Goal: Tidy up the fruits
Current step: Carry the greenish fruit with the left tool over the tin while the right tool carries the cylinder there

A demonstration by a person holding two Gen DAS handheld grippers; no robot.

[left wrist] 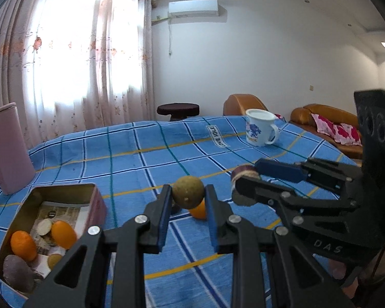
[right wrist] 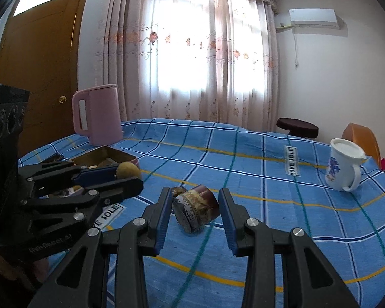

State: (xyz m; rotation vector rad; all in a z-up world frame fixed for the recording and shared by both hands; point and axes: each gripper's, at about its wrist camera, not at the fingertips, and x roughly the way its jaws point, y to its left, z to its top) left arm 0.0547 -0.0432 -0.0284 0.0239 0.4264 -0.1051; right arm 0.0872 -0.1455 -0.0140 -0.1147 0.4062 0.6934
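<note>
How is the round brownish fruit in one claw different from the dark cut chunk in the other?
The round brown fruit is a whole, tan, speckled ball; the purple chunk is a short cylinder with a flat cut face. The fruit fills the left gripper; the chunk sits tilted in the right gripper. Both are gripped above the blue checked cloth.

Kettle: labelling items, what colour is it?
Pink kettle, clearest in the right wrist view.

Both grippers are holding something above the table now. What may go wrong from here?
The round brown fruit sits only at the tips of the left gripper, so it may slip and roll on the cloth. The tin box is already crowded, so fruit dropped in may bounce out. The right gripper is close by, so they may collide.
</note>
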